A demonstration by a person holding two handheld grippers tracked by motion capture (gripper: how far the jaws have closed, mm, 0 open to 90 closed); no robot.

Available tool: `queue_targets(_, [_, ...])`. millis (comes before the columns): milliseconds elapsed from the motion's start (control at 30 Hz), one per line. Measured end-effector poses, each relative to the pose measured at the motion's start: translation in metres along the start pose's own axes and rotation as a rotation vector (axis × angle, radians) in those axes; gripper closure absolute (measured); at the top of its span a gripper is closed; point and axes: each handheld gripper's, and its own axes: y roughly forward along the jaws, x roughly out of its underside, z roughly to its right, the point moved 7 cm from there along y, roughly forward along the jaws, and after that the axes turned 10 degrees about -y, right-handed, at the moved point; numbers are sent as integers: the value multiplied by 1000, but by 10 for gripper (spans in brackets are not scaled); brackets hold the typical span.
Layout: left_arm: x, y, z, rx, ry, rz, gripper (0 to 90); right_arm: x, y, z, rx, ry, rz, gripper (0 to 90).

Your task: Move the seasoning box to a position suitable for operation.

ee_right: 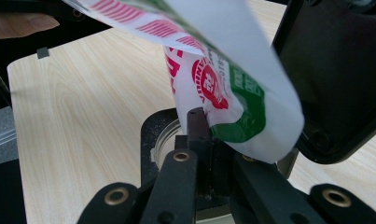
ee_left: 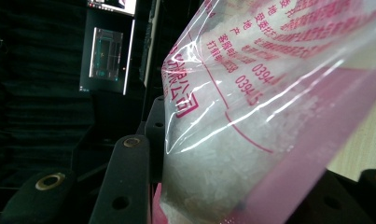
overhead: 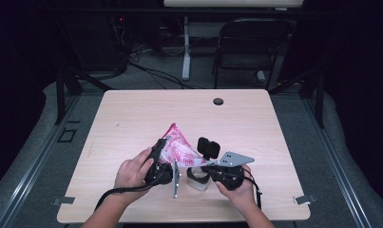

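A pink-and-red printed plastic bag (overhead: 177, 145) of white granules hangs tilted above the table, and my left gripper (overhead: 163, 145) is shut on its side. In the left gripper view the bag (ee_left: 232, 116) sits between the black jaws of that gripper (ee_left: 251, 158). A clear jar (overhead: 197, 179) with a black rim stands on the table, its black lid (overhead: 208, 147) flipped up. My right gripper (overhead: 206, 174) is shut on the jar. In the right gripper view the bag's lower corner (ee_right: 213, 88) hangs over the jar's mouth (ee_right: 160, 135), beside the raised lid (ee_right: 335, 70), just beyond that gripper (ee_right: 209, 144).
The light wooden table (overhead: 132, 118) has a round cable hole (overhead: 218, 101) near its far edge. A black chair (overhead: 248, 47) and cables stand on the floor behind it. A lit monitor (ee_left: 108, 58) shows in the dark background.
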Motion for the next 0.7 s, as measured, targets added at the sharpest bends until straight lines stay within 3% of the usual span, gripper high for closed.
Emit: queue_targets(700, [-3, 0, 0, -6, 28, 7, 644, 0, 0, 0, 5, -5, -6, 896])
